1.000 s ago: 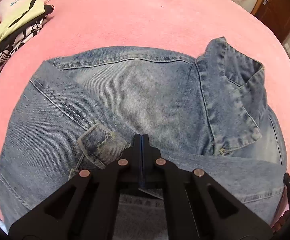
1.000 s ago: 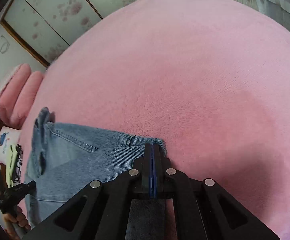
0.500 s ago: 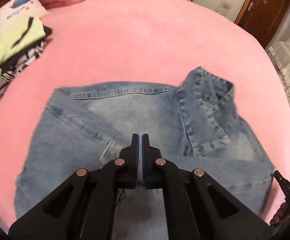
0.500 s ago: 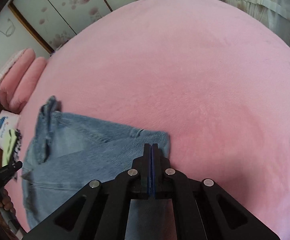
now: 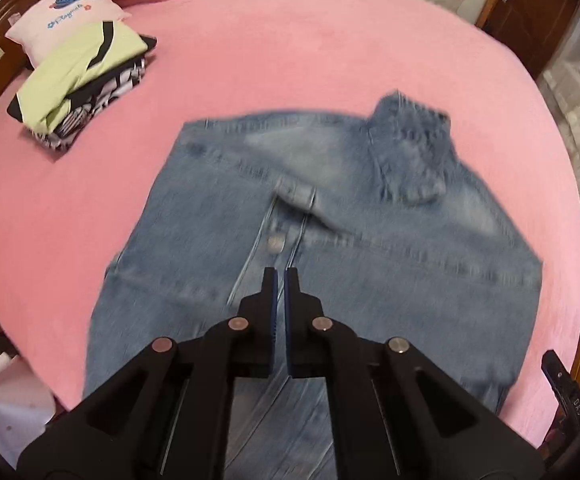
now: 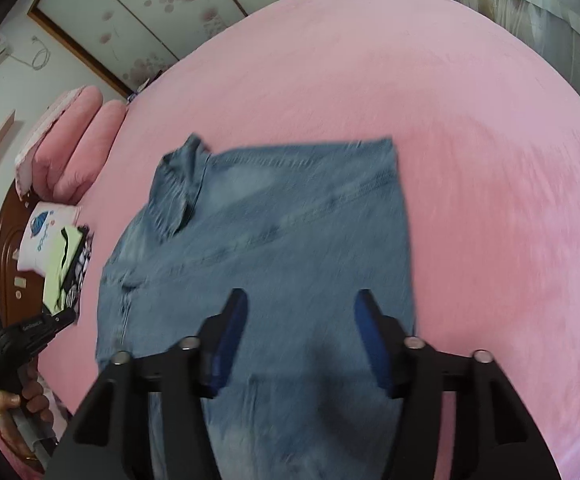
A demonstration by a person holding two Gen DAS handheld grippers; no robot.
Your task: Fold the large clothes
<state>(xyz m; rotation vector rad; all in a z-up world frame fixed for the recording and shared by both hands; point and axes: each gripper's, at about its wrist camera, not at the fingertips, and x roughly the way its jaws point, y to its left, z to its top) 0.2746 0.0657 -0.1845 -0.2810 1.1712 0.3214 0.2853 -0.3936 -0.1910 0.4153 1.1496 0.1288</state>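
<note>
Right gripper jaws opening, gripping nothing | left gripper nearly closed, empty, hovering above denim jacket | jacket lying flat on pink bed, folded clothes stack well apart

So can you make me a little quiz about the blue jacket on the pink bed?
1. True or false: the denim jacket lies on a green bedcover.
2. What sits near the headboard: A) folded clothes, B) a teddy bear, C) a shoe?
3. Fill in: the right gripper has nothing between its ____ pads.

Key:
1. False; the bedcover is pink.
2. A; the stack leans against a small pillow.
3. Blue; its jaws are opening above the jacket, gripping nothing.
</note>
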